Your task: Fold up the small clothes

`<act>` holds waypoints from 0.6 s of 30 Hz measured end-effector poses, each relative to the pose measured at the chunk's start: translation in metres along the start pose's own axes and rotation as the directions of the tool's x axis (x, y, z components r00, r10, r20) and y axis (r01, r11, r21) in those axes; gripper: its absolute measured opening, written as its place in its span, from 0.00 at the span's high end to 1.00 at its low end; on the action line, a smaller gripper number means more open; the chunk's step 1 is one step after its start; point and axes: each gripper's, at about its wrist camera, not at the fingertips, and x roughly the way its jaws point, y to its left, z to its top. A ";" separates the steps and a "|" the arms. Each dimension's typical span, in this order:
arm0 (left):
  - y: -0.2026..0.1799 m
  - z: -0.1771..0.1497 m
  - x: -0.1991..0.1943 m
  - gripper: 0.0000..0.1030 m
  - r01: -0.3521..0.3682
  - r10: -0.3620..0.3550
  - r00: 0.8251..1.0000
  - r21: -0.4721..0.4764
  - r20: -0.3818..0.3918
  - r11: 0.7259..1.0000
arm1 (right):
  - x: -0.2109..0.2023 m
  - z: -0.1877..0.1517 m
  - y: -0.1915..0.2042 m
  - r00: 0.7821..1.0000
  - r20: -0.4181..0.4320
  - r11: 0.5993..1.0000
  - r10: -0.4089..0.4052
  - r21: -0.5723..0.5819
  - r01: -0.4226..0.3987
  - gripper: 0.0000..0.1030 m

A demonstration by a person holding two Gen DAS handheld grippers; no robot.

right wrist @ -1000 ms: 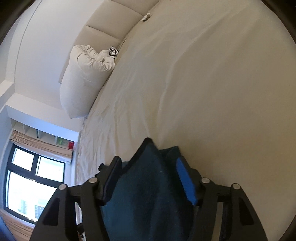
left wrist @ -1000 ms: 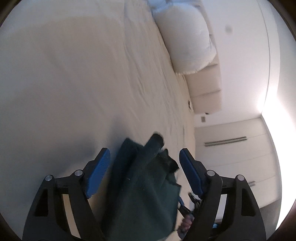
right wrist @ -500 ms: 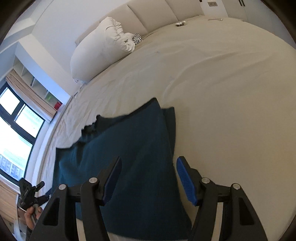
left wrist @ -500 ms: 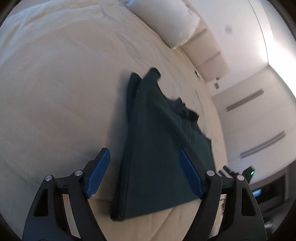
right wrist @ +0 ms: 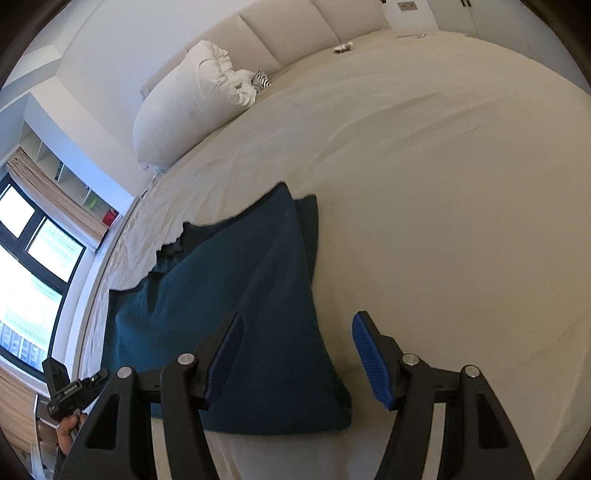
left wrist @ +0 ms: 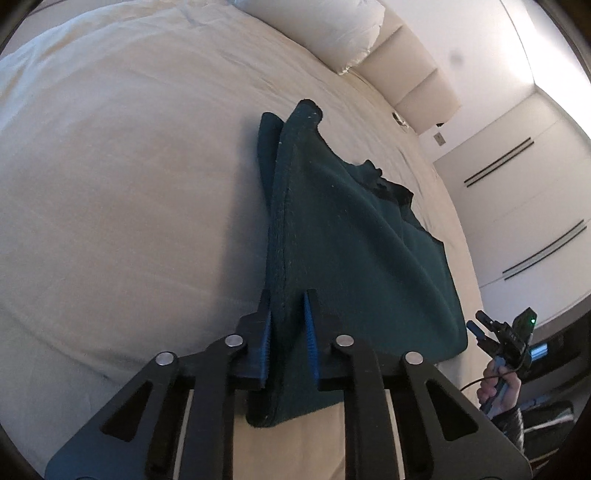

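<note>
A: Garment first. Where?

B: Dark teal garment [left wrist: 343, 236], folded over in layers, lying on the cream bed sheet [left wrist: 110, 184]. Centre of the left wrist view, running from upper middle down to the bottom edge. In the right wrist view it fills the lower left [right wrist: 229, 295], one corner pointing toward frame centre.

A: Left gripper?

B: Left gripper [left wrist: 288, 347] at bottom centre, jaws closing, the garment's thick folded edge between them; blue pads pressed on the cloth from both sides. Grasping it.

A: Right?

B: Right gripper [right wrist: 297, 360] at bottom centre of its view, jaws spread wide, released. Left blue pad [right wrist: 225, 358] sits over the cloth, right pad over bare sheet. The garment's near right corner lies between them, not pinched.

A: Surroundings?

B: White pillow [right wrist: 184, 110] upper left in the right view, against a padded headboard [right wrist: 288, 33]. Window [right wrist: 33, 266] at the left edge. In the left view, the person's hand [left wrist: 498, 384] shows holding the other gripper at lower right; cupboard doors [left wrist: 524, 206] on the right.
</note>
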 end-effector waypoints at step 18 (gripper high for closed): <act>-0.009 -0.006 -0.012 0.91 -0.053 0.053 0.999 0.033 0.009 0.998 | 0.013 -0.014 -0.003 0.994 -0.096 0.996 -0.058 -0.077 0.051 0.73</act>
